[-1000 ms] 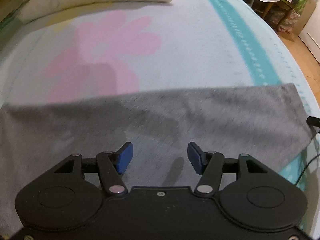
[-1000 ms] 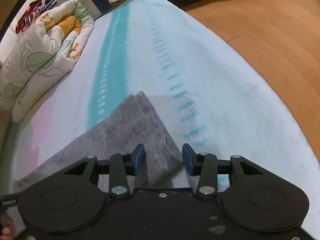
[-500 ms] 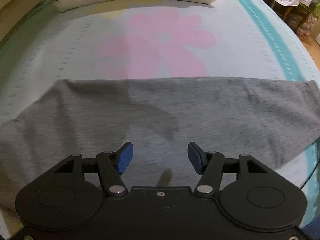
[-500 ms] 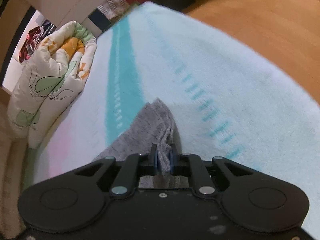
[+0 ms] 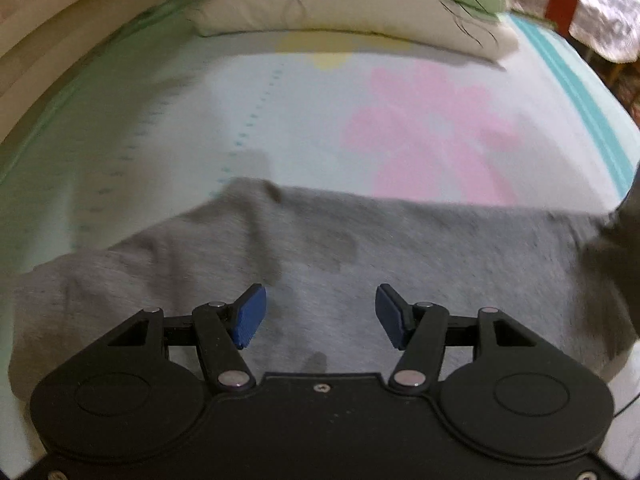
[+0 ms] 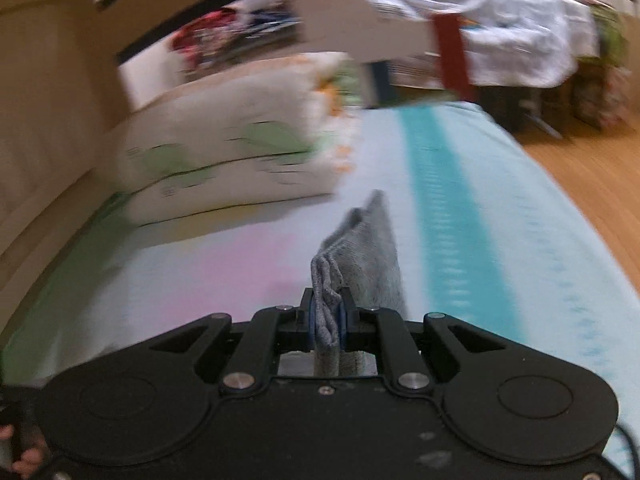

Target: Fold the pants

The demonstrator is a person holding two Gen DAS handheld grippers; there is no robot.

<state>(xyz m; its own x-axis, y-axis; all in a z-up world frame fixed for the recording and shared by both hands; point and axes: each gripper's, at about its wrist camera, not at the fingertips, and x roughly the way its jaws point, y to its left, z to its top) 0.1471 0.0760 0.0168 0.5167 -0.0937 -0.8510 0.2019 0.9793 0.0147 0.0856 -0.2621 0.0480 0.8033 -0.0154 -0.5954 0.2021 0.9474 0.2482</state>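
Grey pants (image 5: 400,248) lie spread across a pale bed sheet in the left wrist view. My left gripper (image 5: 316,316) hovers over the cloth, open, with nothing between its blue pads. At the right edge of that view the cloth rises off the bed. In the right wrist view my right gripper (image 6: 327,320) is shut on a bunched end of the grey pants (image 6: 368,256), and the cloth stands up above the jaws, lifted clear of the sheet.
A folded quilt (image 6: 240,156) with green and orange print lies at the head of the bed (image 5: 200,120). The sheet has a pink flower print (image 5: 432,132) and a teal stripe (image 6: 452,216). Wooden floor (image 6: 588,184) and covered furniture lie to the right.
My right gripper closed on the end of the pants and lifted it off the bed, swinging toward the quilt. My left gripper slid left along the cloth, staying open.
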